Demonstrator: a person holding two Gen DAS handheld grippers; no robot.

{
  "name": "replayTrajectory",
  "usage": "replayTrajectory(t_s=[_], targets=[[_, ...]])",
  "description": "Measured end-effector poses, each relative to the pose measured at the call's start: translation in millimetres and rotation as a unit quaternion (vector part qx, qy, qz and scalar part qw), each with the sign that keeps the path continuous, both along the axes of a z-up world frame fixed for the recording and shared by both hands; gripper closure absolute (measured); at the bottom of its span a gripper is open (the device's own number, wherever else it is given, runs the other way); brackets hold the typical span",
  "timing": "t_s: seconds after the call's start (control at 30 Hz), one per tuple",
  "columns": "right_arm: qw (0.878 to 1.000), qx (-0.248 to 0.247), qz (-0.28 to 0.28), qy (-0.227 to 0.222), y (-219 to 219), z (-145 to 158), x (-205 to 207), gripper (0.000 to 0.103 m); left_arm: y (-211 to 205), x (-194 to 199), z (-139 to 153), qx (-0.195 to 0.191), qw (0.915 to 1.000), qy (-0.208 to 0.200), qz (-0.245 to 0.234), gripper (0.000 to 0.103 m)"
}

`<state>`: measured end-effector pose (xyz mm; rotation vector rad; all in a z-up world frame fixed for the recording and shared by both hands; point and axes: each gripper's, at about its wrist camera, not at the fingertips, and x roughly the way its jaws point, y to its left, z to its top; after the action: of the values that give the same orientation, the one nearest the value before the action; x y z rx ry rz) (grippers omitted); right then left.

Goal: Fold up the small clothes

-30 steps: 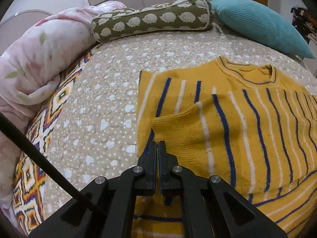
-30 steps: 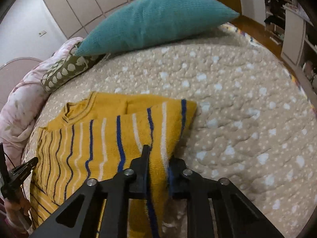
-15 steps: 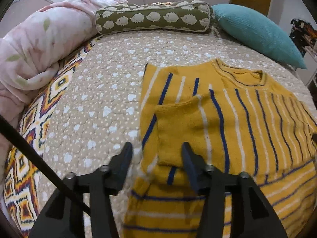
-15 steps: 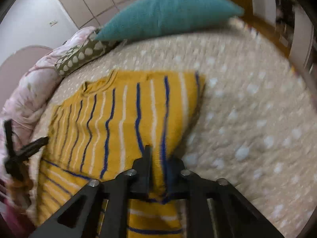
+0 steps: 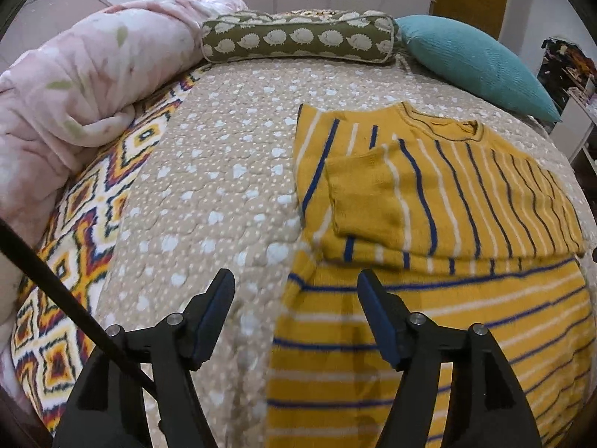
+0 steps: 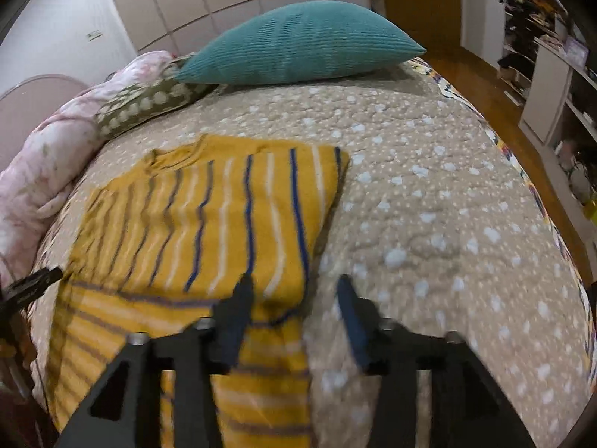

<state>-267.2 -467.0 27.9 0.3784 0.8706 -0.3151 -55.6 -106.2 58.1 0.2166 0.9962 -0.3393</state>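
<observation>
A mustard-yellow sweater point(image 5: 447, 201) with blue and white stripes lies flat on the bed, both sleeves folded in across its chest. In the right wrist view the same sweater point(image 6: 209, 220) spreads to the left. My left gripper point(image 5: 294, 283) hovers over the sweater's left edge; its jaws are opening and grip nothing. My right gripper point(image 6: 294, 287) hangs over the sweater's right edge, jaws opening too, the cloth below them and not pinched. The tip of the left gripper point(image 6: 33, 283) shows at the far left of the right wrist view.
The bed wears a beige dotted quilt point(image 5: 224, 171). A rolled pink duvet point(image 5: 74, 86), a green hedgehog bolster point(image 5: 298, 39) and a teal pillow point(image 6: 298, 44) line the head end. A wooden floor and shelves point(image 6: 552, 74) lie beyond the right edge.
Both grippers let go of the folded sleeves and opened. Both drew back toward the sweater's hem and rose a little; the sleeves stay lying across the chest.
</observation>
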Motion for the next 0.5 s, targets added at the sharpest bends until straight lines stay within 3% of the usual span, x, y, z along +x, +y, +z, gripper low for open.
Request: replayTrajectory(t_s=[0.27,0.5], targets=[[0.996,0.069,0.05,0.023,24.0,-11.3,-43.9,0.039,10.5,-38.0,6.0,0.017,0.9996,-0.015,-0.016,0.034],[0.993,0.08,0.078,0.047,36.5,-13.1,-77.6,0.032,16.6,-58.0,9.3,0.02,0.9994,-0.021,-0.022,0.034]])
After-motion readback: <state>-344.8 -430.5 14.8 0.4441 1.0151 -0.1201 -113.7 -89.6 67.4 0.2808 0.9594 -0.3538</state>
